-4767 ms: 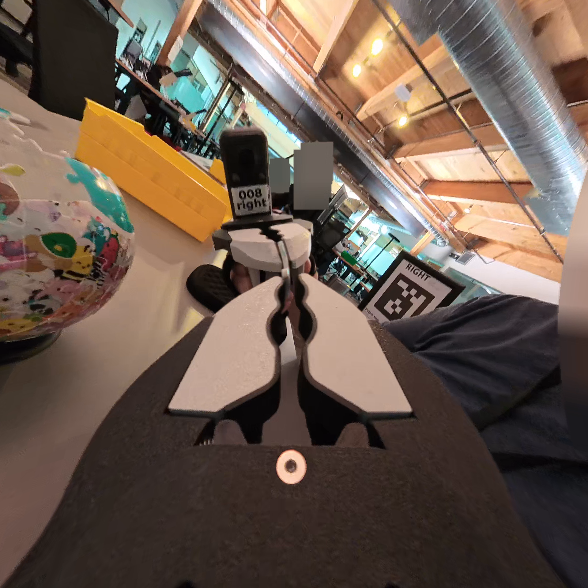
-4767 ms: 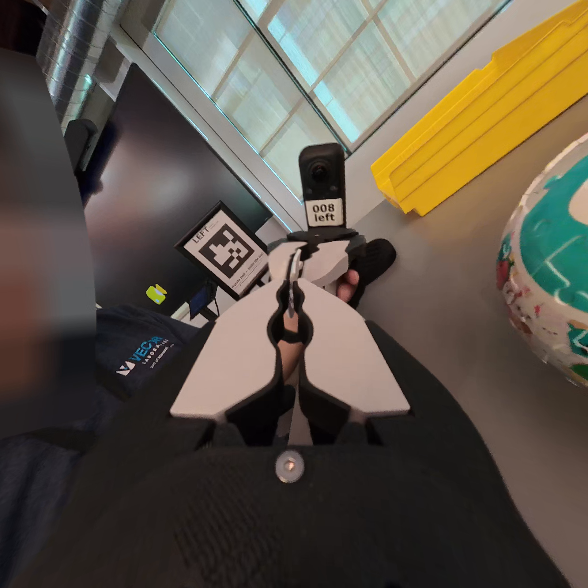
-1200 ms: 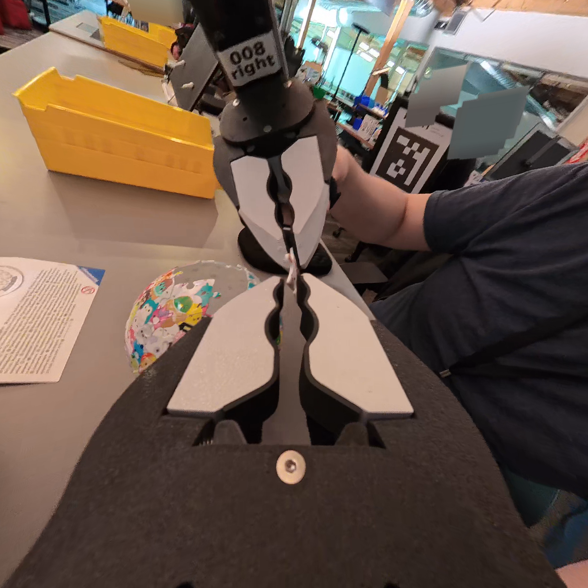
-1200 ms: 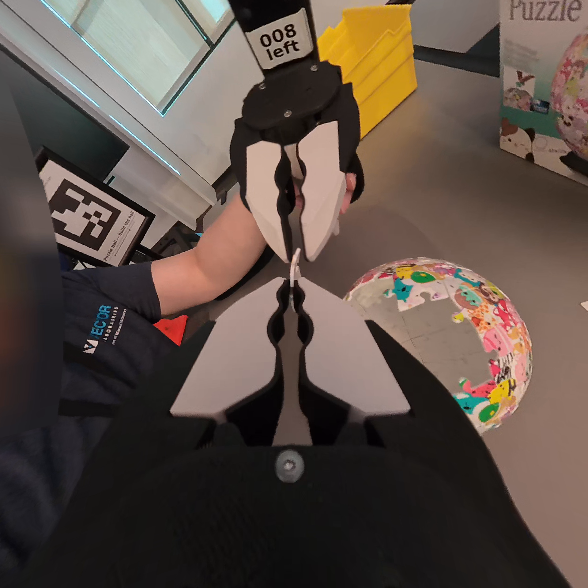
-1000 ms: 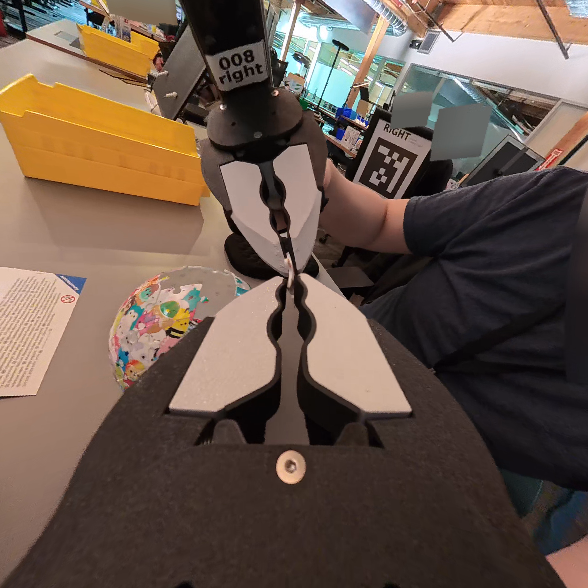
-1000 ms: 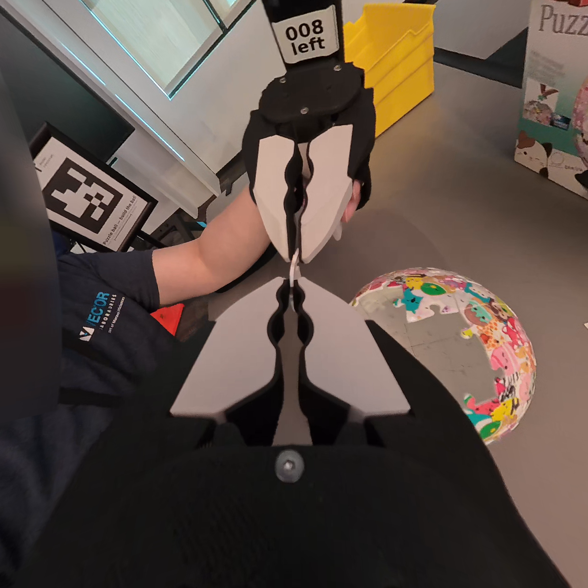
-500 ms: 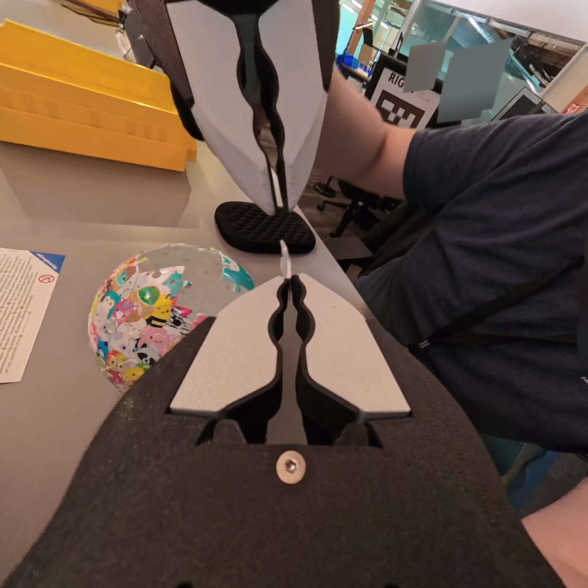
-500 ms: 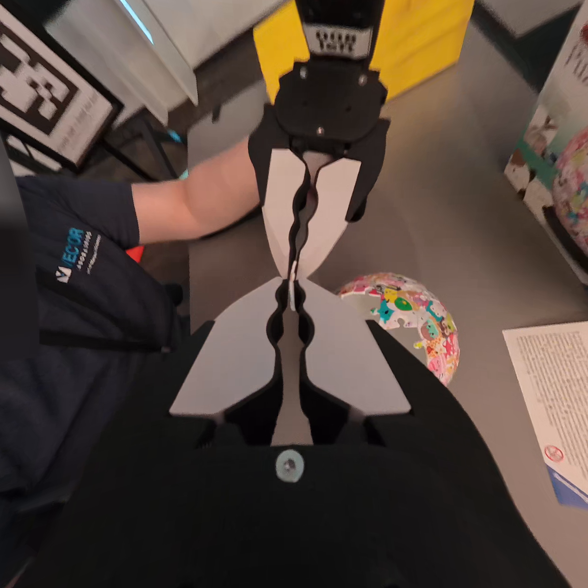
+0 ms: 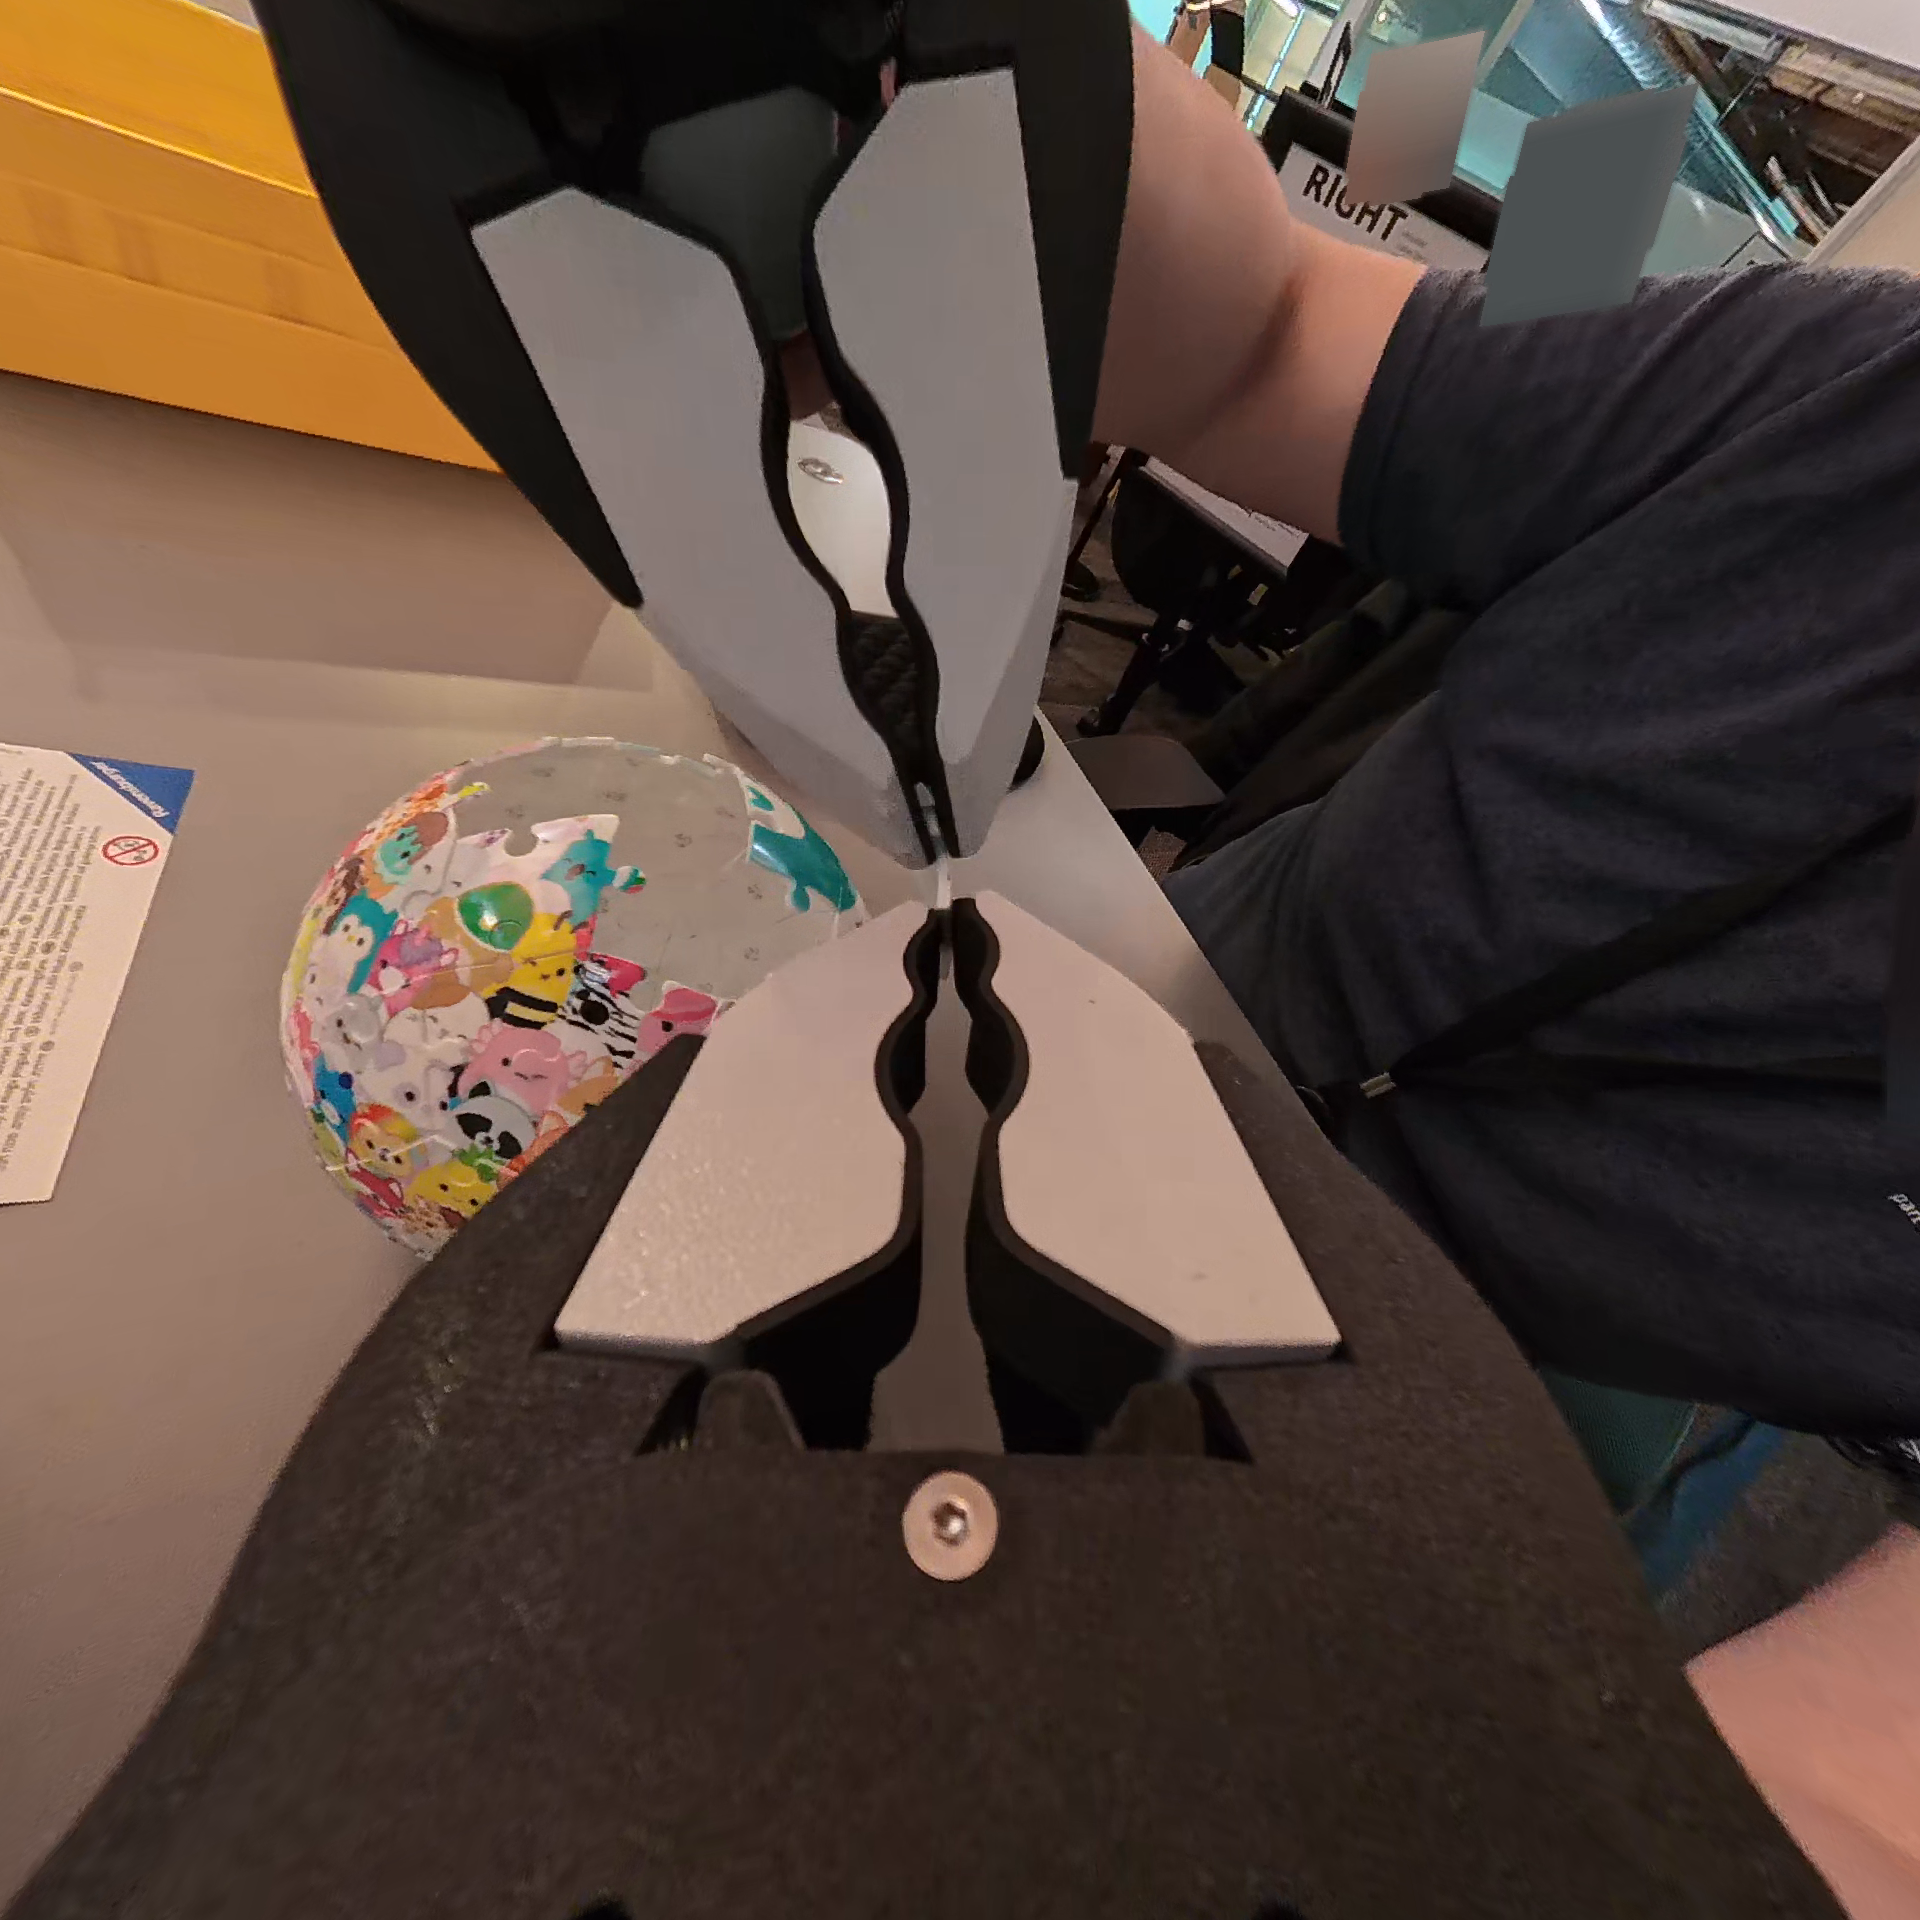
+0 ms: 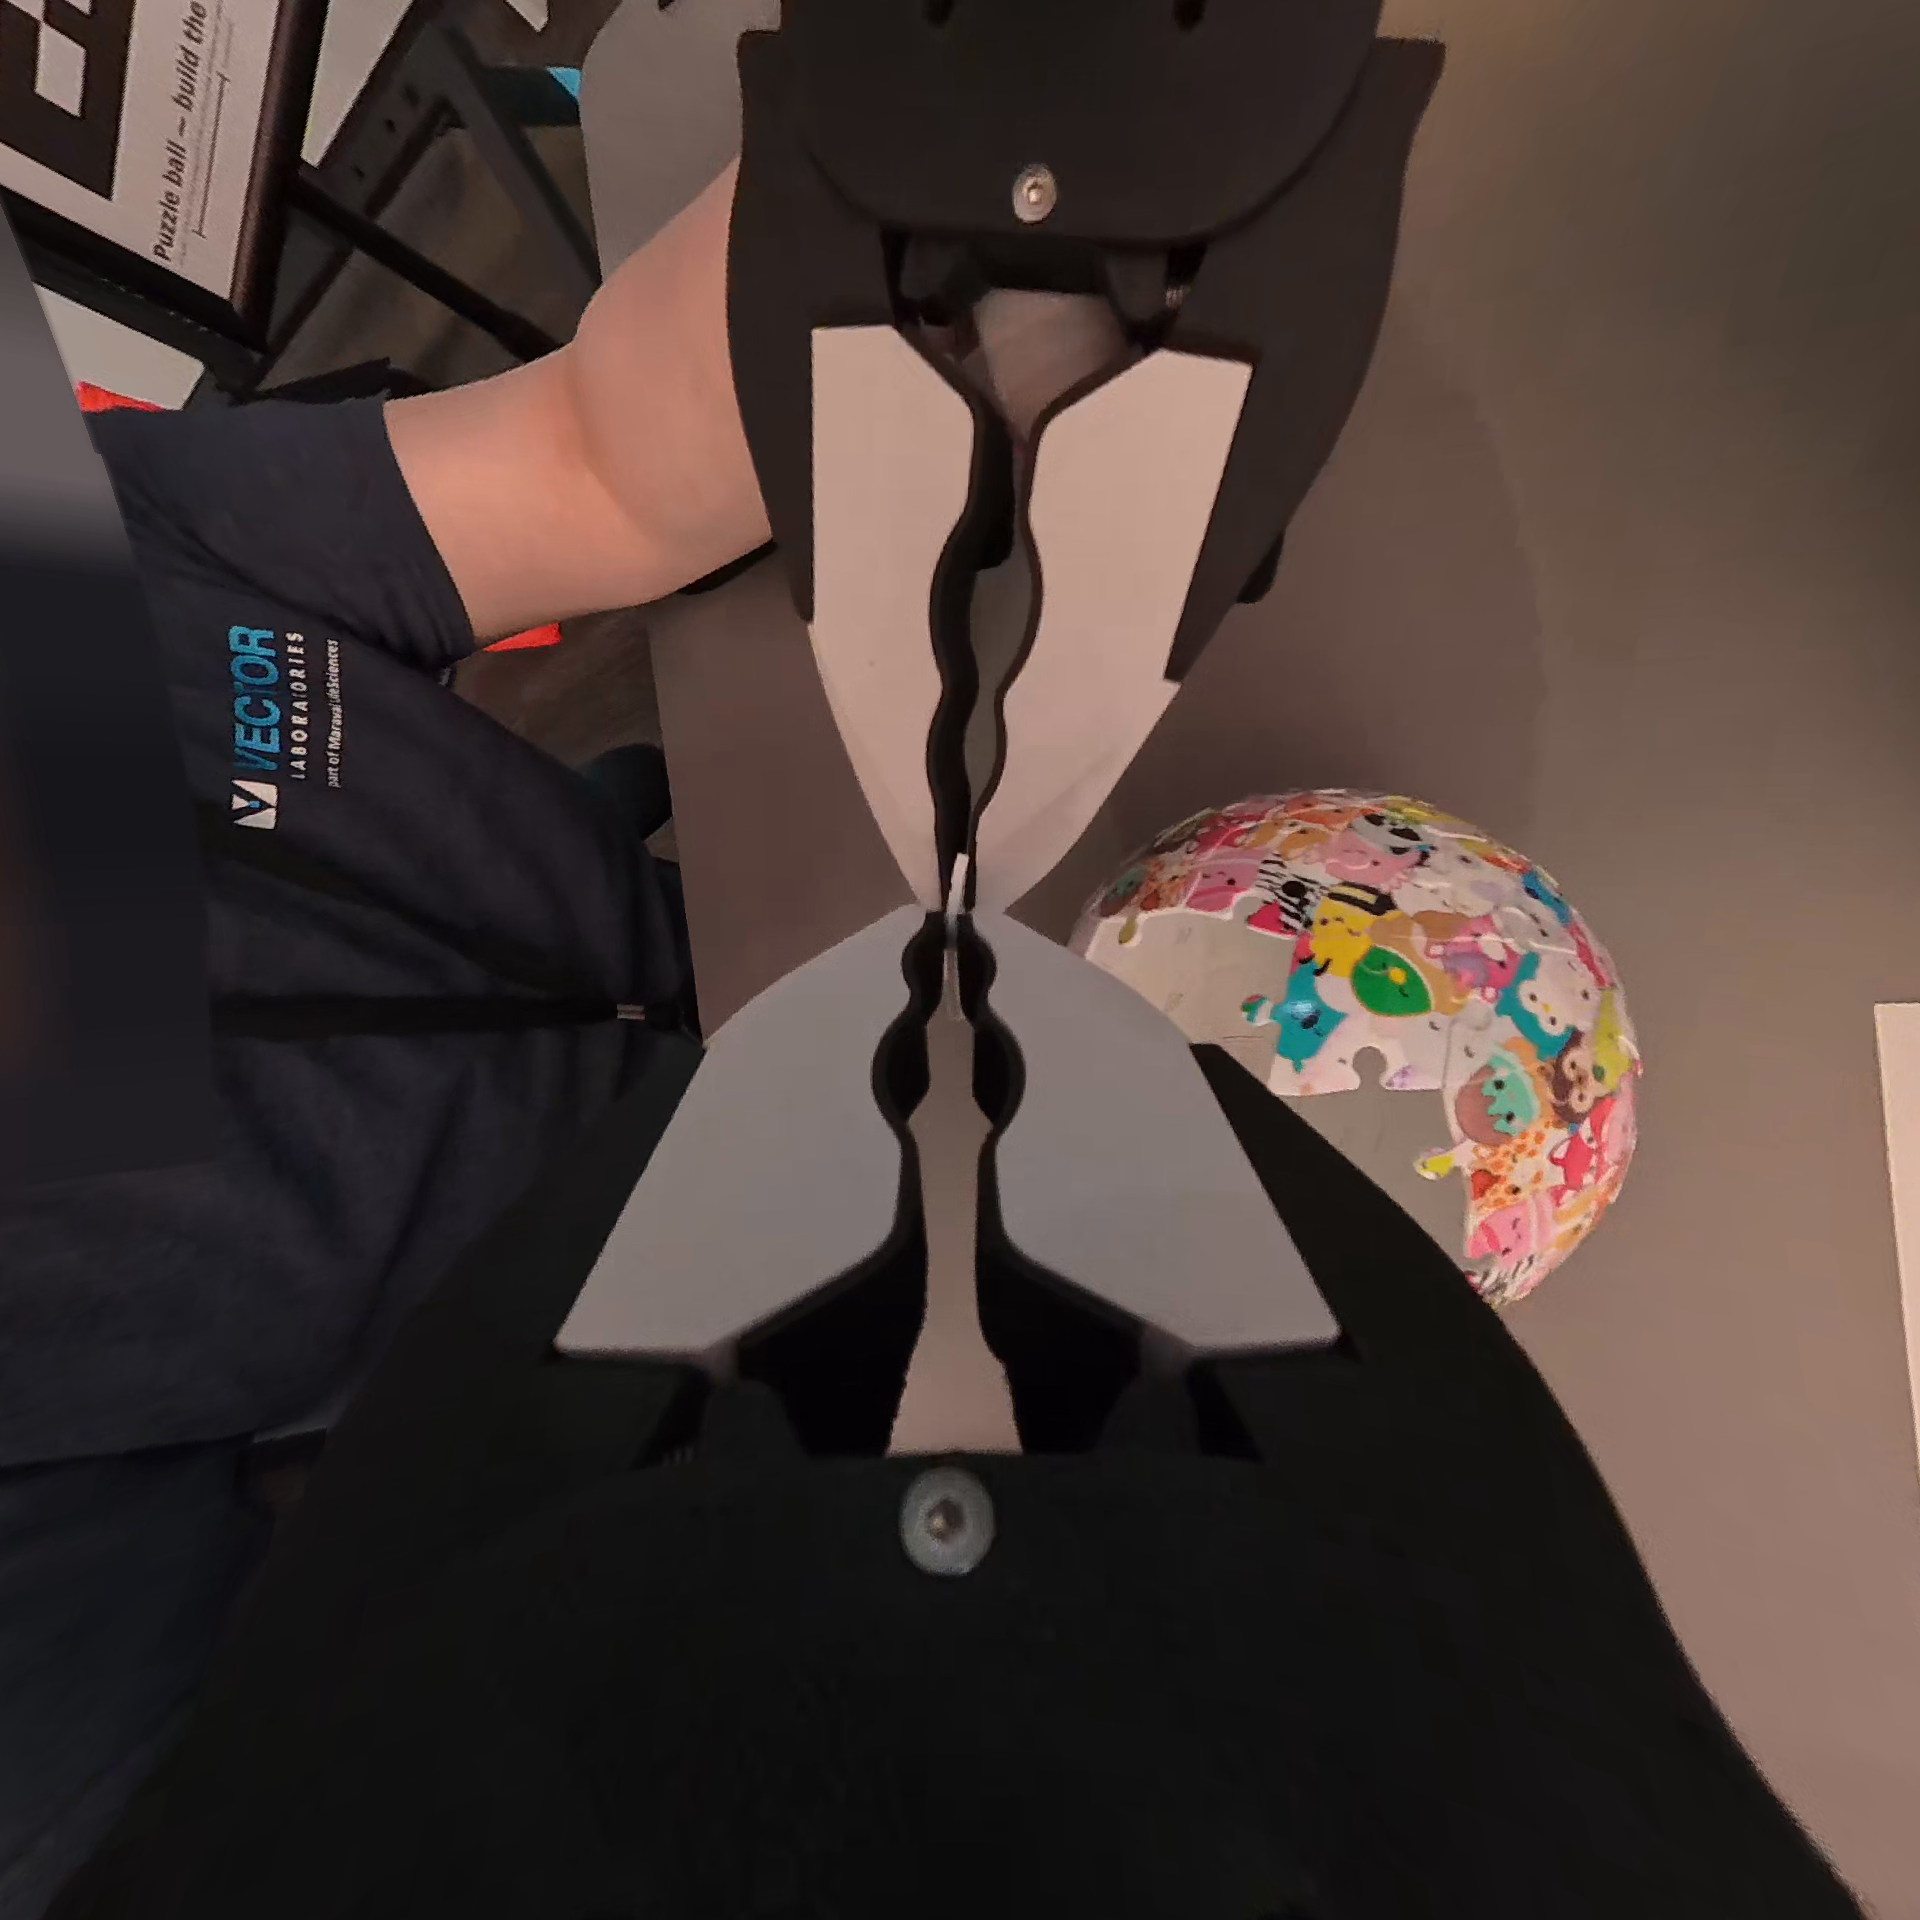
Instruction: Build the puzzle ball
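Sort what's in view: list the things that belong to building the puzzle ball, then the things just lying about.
Belongs to the job:
- puzzle ball, partly built, on the table
- small white puzzle piece, pinched between both grippers' tips
- left gripper
- right gripper

Lying about:
- printed leaflet
- yellow bin
- black textured pad

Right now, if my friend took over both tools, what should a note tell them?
Left tool: shut on the white puzzle piece.
Right tool: shut on the same piece, tip to tip with the left.
Puzzle ball: lying on the grey table, partly built, with a big open gap in its shell.
Done: much of the ball's shell is together.
Left: probably let one tool release, then fit this piece into the gap and add the rest.
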{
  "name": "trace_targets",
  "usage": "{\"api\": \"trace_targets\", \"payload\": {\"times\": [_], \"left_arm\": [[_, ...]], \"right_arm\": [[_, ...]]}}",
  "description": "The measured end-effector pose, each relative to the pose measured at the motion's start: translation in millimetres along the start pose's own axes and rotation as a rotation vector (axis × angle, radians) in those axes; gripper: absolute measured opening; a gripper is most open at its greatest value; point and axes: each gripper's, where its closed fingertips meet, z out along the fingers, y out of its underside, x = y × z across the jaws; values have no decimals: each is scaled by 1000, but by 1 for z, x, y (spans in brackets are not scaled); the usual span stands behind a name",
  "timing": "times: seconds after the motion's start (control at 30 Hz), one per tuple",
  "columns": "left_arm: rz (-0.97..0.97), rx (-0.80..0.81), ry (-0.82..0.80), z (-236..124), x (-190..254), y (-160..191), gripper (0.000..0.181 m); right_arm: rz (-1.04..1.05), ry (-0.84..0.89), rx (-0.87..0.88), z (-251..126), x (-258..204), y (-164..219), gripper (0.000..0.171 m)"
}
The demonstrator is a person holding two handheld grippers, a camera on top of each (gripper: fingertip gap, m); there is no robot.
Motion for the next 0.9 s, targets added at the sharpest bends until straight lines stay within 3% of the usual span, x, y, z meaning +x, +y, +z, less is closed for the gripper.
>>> {"api": "trace_targets", "payload": {"times": [0.37, 0.6, 0.9], "left_arm": [[-19, -6, -1, 1, -4, 3, 3], [65, 24, -239, -33, -16, -8, 21], [162, -18, -358, -38, -10, -17, 42]], "right_arm": [[82, -73, -95, 2, 3, 8, 3], [167, -104, -46, 2, 12, 13, 3], [206, -107, -84, 6, 18, 16, 3]]}}
